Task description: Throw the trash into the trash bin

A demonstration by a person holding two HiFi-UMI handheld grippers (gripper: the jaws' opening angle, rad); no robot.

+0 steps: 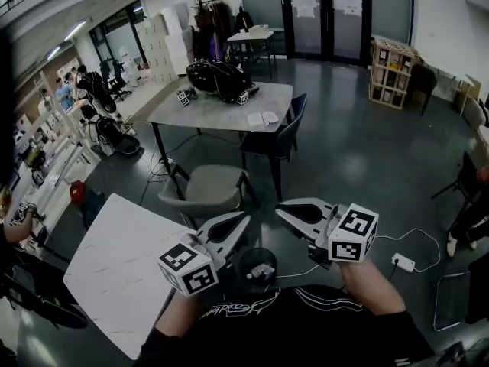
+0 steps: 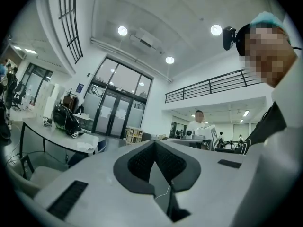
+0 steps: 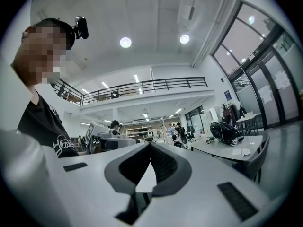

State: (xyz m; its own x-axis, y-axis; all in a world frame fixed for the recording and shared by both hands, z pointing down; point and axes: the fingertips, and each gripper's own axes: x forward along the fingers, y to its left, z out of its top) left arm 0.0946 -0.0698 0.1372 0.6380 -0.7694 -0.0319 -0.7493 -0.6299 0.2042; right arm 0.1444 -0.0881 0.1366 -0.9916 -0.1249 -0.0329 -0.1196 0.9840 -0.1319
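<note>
Trash [image 1: 262, 271], pale scraps, seems to lie already inside the black bin [image 1: 248, 260] at lower centre of the frame, just below my left claw [image 1: 244, 218] and right claw [image 1: 280, 209], both clenched empty, so I judge only drawing away remains.

Tongs [image 2: 155, 143] closed, empty, glass doors [image 2: 112, 113] beyond

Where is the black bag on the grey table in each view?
Head view: black bag at upper centre.
Left gripper view: bag at far left, mid-height.
Right gripper view: bag at right, mid-height.
Shared landmark: the grey table under it.
</note>
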